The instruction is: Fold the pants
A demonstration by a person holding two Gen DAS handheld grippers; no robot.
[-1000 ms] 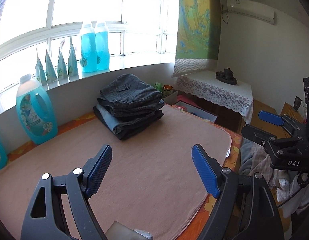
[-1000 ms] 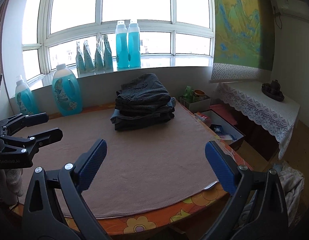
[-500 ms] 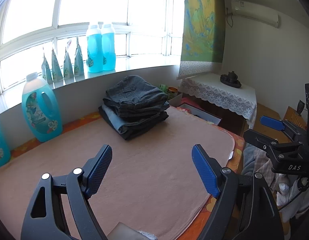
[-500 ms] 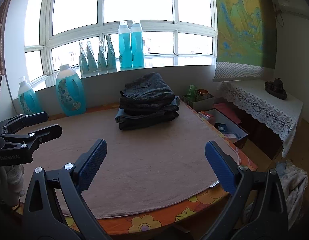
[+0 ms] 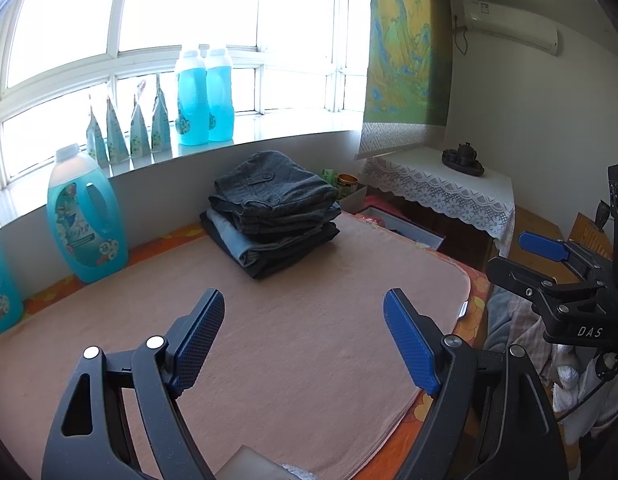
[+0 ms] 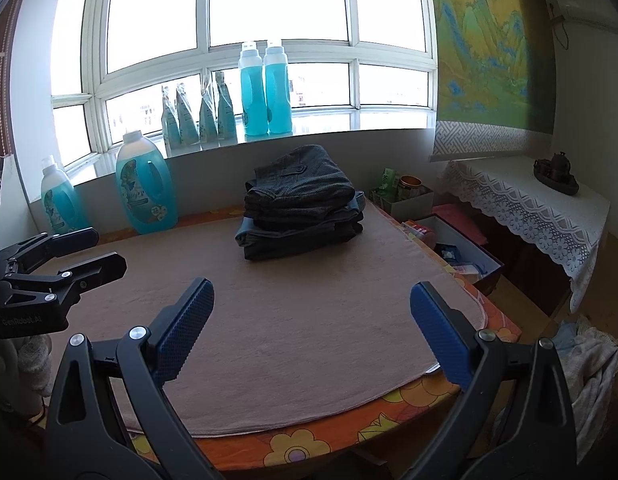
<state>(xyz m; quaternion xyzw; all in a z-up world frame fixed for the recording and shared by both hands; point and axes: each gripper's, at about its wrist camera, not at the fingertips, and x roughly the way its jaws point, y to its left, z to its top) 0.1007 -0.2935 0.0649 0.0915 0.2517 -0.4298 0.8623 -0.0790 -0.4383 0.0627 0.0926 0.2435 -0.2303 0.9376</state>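
Resting at the far side of the table, close under the window sill, a stack of folded pants [image 5: 273,216] sits squarely on the tan mat [image 5: 309,340]; the top pair is dark grey with a buttoned flap, and a lighter blue pair shows beneath. No unfolded pants lie on the mat. The stack lies straight ahead of both claws and well apart from them, its long axis running roughly across the line of reach. The left claw [image 5: 303,336] is spread wide and holds nothing; the right claw [image 6: 311,316] is likewise spread and empty. Neither looks clearly nearer to the stack. In my judgement the next pair must come from the heap of loose laundry [image 6: 589,368] beside the table's right edge, which the right claw is closer to. The mat covers an orange flowered tablecloth [image 6: 301,444]. Blue detergent bottles [image 6: 265,88] stand on the sill and by the wall. A side table with a lace cloth [image 5: 445,192] stands to the right, under a hanging landscape scroll [image 5: 405,48].
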